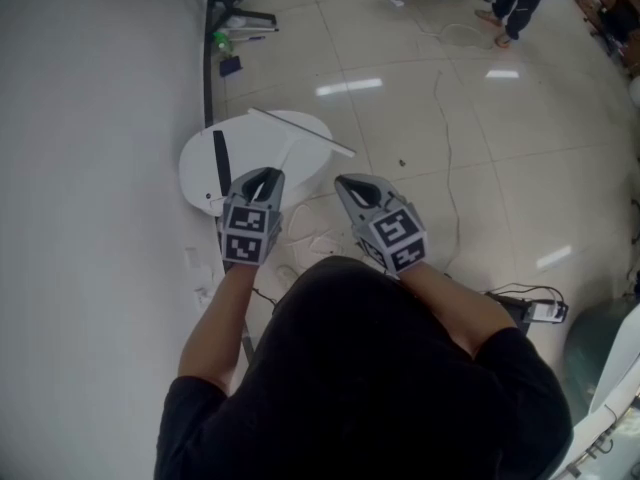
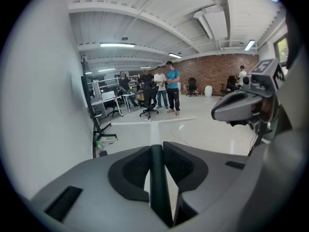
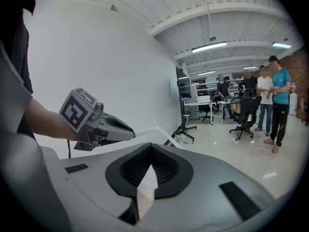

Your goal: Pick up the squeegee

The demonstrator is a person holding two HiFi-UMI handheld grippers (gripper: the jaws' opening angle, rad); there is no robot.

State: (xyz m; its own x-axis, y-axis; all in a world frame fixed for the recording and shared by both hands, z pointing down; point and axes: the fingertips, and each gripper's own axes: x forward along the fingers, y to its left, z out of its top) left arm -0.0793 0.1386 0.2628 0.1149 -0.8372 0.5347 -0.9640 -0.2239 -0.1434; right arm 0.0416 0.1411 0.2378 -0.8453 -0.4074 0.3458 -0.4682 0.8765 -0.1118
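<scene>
My left gripper (image 1: pixel 265 176) is shut on the squeegee (image 1: pixel 300 132), which hangs in the air above the floor. In the left gripper view its dark grip (image 2: pixel 157 178) sits clamped between the pads of the left gripper (image 2: pixel 155 149), and a white shaft runs forward to a long white crossbar (image 2: pixel 166 121). My right gripper (image 1: pixel 350 182) hovers just right of it with its fingertips together and nothing held. The right gripper view shows the right gripper (image 3: pixel 151 148), the left gripper (image 3: pixel 129 131) and the white squeegee head (image 3: pixel 157 125) beyond it.
A round white table (image 1: pixel 198 173) with a black strip (image 1: pixel 220 163) on it stands against the white wall at the left. A black stand (image 1: pixel 235 3) and cables (image 1: pixel 445 138) lie on the tiled floor. People (image 2: pixel 170 86) and office chairs (image 2: pixel 148 99) are far off.
</scene>
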